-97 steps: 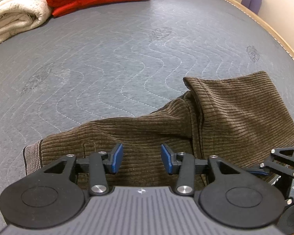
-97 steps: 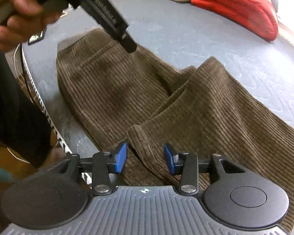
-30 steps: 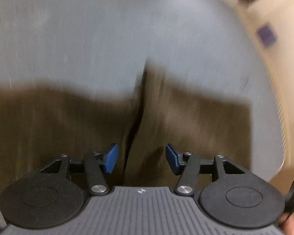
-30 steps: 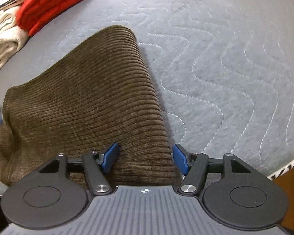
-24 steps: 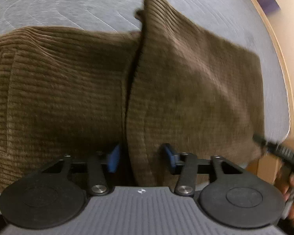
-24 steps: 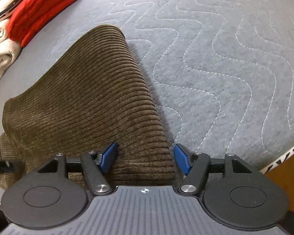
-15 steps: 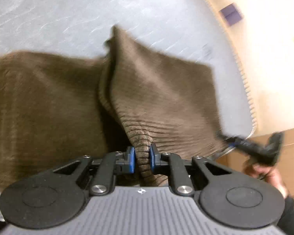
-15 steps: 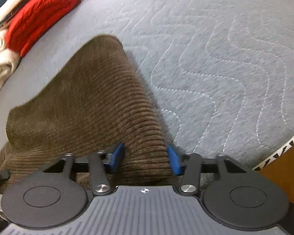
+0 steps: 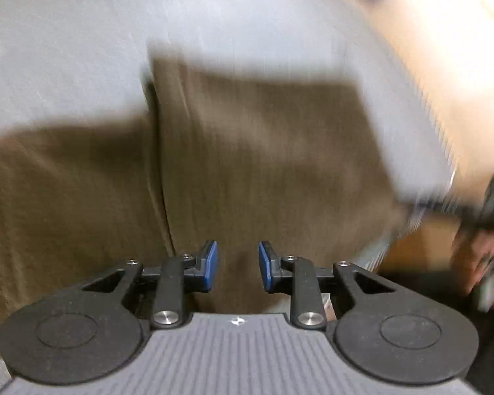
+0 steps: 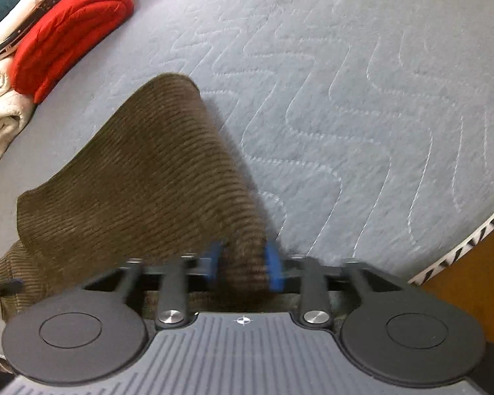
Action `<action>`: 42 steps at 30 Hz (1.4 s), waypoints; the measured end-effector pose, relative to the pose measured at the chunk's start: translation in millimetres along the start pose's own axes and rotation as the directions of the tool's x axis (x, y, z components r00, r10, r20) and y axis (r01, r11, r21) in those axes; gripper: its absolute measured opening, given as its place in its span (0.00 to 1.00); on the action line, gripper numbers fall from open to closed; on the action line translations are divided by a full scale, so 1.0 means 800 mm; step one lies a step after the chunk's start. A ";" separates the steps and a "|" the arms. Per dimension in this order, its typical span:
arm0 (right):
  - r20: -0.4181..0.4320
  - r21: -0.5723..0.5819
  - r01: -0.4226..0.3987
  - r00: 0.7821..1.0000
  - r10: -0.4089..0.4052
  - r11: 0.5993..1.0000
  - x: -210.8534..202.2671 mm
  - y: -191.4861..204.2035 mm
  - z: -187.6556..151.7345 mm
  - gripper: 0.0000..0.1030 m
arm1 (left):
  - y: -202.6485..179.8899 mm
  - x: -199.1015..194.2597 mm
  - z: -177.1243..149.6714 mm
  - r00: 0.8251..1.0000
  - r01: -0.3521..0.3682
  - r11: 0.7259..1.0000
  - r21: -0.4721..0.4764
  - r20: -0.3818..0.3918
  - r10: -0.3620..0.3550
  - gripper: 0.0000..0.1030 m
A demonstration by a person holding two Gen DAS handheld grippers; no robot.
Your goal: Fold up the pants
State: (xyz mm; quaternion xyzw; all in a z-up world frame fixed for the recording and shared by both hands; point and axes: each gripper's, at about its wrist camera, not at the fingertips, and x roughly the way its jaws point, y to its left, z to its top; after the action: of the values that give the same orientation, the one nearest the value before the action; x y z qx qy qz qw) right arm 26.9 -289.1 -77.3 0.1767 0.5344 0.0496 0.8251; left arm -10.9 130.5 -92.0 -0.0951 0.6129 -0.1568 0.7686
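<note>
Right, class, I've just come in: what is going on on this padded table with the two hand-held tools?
A person is folding brown corduroy pants on a grey quilted table cover, with a gripping tool in each hand. The right tool is pinching a bunched edge of the pants at the near side of the table. The left tool is open above the cloth, gripping nothing; its view is blurred. Folded red and cream textiles lie at the far corner.
</note>
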 end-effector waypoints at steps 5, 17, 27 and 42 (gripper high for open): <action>-0.035 0.061 -0.010 0.999 0.012 0.998 0.006 -0.007 -0.006 0.56 | -0.019 0.005 0.001 0.997 -0.081 0.991 0.106 -0.002 0.082 0.28; 0.007 -0.041 -0.014 1.000 0.015 0.999 0.000 0.025 -0.007 0.31 | -0.028 -0.070 0.017 0.969 -0.015 1.000 0.018 0.246 0.010 0.53; 0.337 -0.877 0.148 0.867 0.367 0.456 -0.101 0.230 -0.149 0.28 | -0.055 -0.130 0.049 0.827 0.319 0.944 0.089 0.460 -0.323 0.87; 0.089 -0.935 -0.100 0.863 0.497 0.341 -0.070 0.301 -0.157 0.29 | -0.036 -0.066 0.085 0.946 0.012 1.000 0.019 0.323 -0.017 0.19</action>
State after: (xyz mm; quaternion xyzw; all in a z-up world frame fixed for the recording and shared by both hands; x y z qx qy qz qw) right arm -83.8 -49.4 8.3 -0.1975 0.2155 0.4515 0.8430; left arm 40.8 119.1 -18.7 -0.1177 0.4768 -0.1497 0.8581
